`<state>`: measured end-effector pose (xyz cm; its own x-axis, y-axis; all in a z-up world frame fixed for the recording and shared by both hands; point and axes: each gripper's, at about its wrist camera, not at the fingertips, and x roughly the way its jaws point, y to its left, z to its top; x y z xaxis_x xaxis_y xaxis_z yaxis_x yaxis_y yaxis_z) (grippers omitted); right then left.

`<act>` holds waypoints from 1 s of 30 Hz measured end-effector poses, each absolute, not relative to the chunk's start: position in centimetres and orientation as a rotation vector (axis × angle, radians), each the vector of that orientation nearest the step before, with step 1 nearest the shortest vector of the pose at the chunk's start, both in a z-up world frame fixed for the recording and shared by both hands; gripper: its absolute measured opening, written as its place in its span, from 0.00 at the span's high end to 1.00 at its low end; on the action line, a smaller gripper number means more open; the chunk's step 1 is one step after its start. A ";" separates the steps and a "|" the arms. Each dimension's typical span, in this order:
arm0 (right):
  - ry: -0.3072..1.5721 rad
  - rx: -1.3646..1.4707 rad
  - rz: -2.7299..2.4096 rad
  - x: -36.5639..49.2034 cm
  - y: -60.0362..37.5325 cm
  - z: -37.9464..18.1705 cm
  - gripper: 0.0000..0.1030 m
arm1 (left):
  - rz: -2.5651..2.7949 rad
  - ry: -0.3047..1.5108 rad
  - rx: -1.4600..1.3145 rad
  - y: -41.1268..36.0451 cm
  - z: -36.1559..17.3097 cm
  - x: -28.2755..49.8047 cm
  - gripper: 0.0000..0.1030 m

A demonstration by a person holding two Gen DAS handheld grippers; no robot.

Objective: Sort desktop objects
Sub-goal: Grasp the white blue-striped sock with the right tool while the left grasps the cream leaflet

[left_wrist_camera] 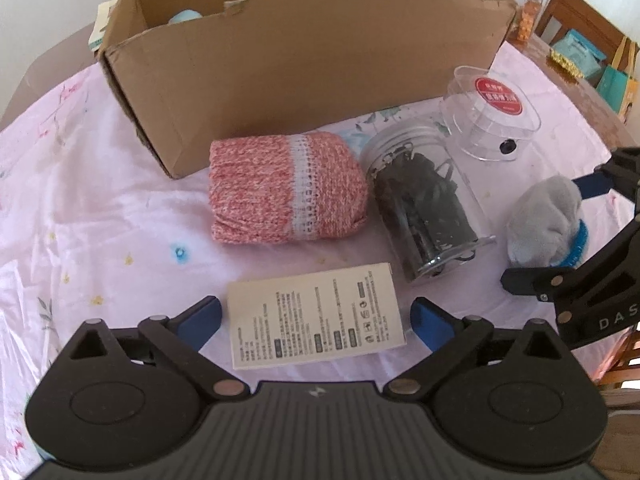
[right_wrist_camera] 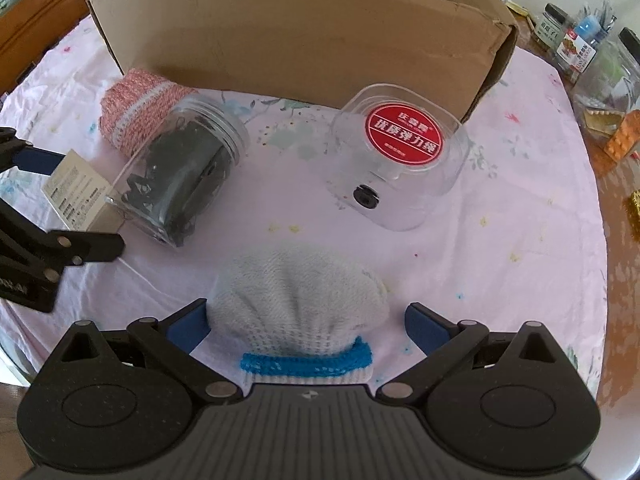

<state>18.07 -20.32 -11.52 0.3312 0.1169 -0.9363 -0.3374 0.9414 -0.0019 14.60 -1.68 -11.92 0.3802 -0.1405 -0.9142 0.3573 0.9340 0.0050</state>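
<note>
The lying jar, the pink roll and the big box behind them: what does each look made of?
Jar: clear, glossy plastic by the look, though glass can't be ruled out; dark clips show through its wall and the neck is threaded.
Pink roll: soft knit yarn, matte, with visible stitches and a white band.
Box: brown corrugated cardboard, dull, with torn, creased edges.

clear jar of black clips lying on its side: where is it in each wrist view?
Left wrist: clip jar lies right of centre, between the pink knit roll and the white glove.
Right wrist: clip jar lies left of centre, in front of the pink knit roll, up and left of the white glove.
Shared landmark: the cardboard box behind it in both.
</note>
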 end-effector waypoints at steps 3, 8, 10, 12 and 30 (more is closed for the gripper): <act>1.191 -0.209 0.300 18.3 -20.3 -11.5 0.00 | -0.310 1.140 0.213 -1.7 -11.9 14.8 0.03; 1.188 -0.208 0.301 18.6 -20.4 -11.6 0.00 | -0.304 1.136 0.190 -1.4 -11.9 14.7 0.04; 1.185 -0.206 0.299 18.6 -20.4 -11.6 0.00 | -0.302 1.134 0.164 -1.0 -11.8 14.5 0.06; 1.182 -0.203 0.296 18.5 -20.5 -11.6 0.00 | -0.293 1.126 0.145 -0.7 -11.7 14.5 0.09; 1.167 -0.196 0.318 17.5 -20.3 -10.4 0.20 | -0.315 1.099 0.131 -0.4 -10.1 14.0 0.22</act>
